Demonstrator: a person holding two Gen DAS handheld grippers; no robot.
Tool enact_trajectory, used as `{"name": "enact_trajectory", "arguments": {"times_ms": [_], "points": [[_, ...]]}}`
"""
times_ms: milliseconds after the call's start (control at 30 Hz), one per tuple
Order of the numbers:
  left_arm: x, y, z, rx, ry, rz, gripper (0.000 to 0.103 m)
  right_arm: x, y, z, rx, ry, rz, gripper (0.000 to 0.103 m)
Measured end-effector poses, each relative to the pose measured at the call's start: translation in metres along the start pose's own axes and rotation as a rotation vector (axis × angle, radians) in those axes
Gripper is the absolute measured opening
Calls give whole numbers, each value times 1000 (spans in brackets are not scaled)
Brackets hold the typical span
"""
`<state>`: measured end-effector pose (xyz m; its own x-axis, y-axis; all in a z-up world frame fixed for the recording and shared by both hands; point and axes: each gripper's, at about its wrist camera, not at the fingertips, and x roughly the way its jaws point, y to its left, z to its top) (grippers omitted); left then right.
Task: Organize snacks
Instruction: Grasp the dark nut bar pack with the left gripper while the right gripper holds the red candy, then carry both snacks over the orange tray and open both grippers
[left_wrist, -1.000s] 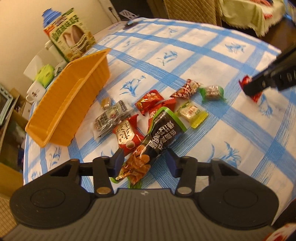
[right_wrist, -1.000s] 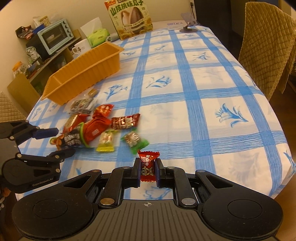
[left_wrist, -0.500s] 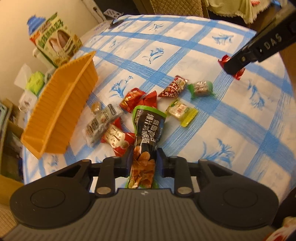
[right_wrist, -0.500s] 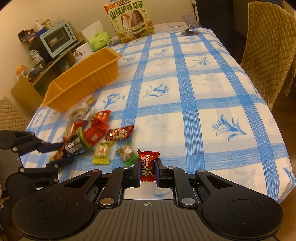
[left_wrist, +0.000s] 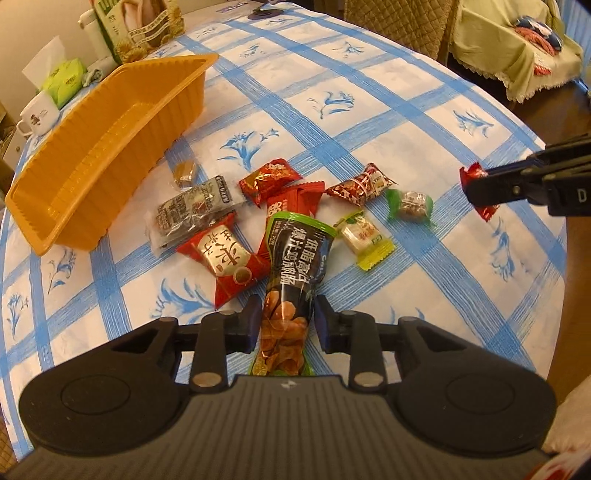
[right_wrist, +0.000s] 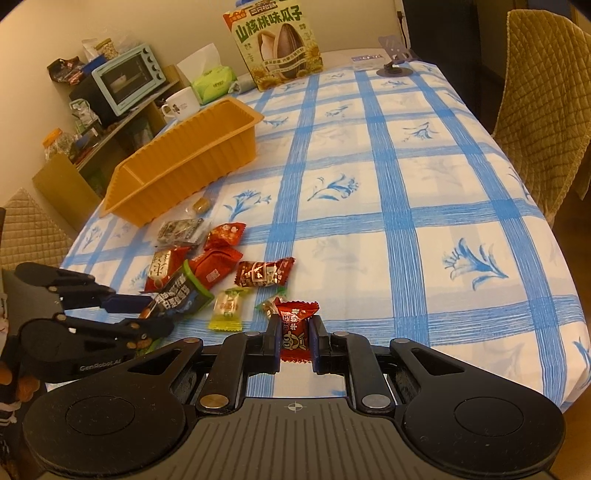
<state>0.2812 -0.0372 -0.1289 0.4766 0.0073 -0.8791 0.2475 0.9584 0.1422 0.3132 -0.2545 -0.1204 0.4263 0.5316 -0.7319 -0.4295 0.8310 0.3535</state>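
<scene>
Holding two items: our left tongs, jaws just opened a touch, pinch the dark chip packet by its lower end above the table; our right tongs stay pressed on a red candy. Loose wrapped snacks lie beside the orange tray, which holds nothing.
</scene>
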Motion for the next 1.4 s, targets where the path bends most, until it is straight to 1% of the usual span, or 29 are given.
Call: {"name": "enact_trajectory", "arguments": {"times_ms": [100,267,433,500,667,900,1033,1167,1300,1400], "points": [[2,2,1,0,-1,-4,28,-1,0,1,11,-7,-12,15],[-7,9,4,-36,-41,-57,26,-5,1,7,31,-19,-27,15],[-29,23,8,-126,-100,-112,26,-4,11,17,34,-24,-22,15],[-38,31,11,-166,-124,-121,26,-2,18,24,26,-24,-14,15],[-57,62,27,-256,-174,-83,26,9,42,48,-9,-31,30,15],[-69,122,61,-381,-237,1,26,36,84,106,-69,-85,104,15],[-65,155,78,-432,-250,38,26,57,109,142,-102,-117,145,15],[-56,183,93,-461,-258,62,26,85,127,172,-118,-122,166,15],[-38,207,103,-491,-245,82,26,116,141,193,-131,-112,171,16],[-22,222,107,-514,-224,93,26,140,143,201,-132,-93,153,16]]}}
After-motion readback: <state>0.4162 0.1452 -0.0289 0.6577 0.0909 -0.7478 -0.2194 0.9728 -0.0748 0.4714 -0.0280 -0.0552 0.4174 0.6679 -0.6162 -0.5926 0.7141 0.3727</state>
